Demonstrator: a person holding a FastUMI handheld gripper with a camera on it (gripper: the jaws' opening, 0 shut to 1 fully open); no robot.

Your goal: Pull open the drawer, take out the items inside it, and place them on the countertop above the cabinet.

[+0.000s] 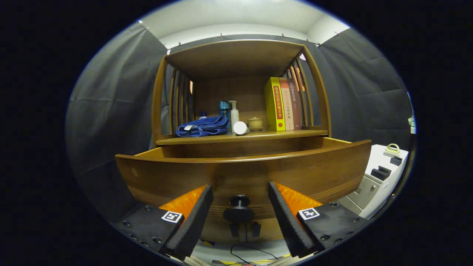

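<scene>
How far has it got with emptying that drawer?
The drawer already stands pulled out from the cabinet. The tongs are open, with the drawer knob between their fingers, gripping nothing. Its inside is hidden, so taking items out and onto the countertop looks still to do.

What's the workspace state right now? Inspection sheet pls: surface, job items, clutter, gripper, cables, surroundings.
Surface: countertop above the drawer, crowded.
Job's things: drawer pulled out; its inside is hidden behind the front panel. Knob sits between the fingers, untouched.
Clutter: blue cloth, two bottles, white cup on its side, small lidded pot, three upright books.
Gripper: gripper open, fingers either side of the knob.
Cables: black cable on the floor below the drawer.
Surroundings: dark cloth walls; white unit beside the cabinet.
</scene>
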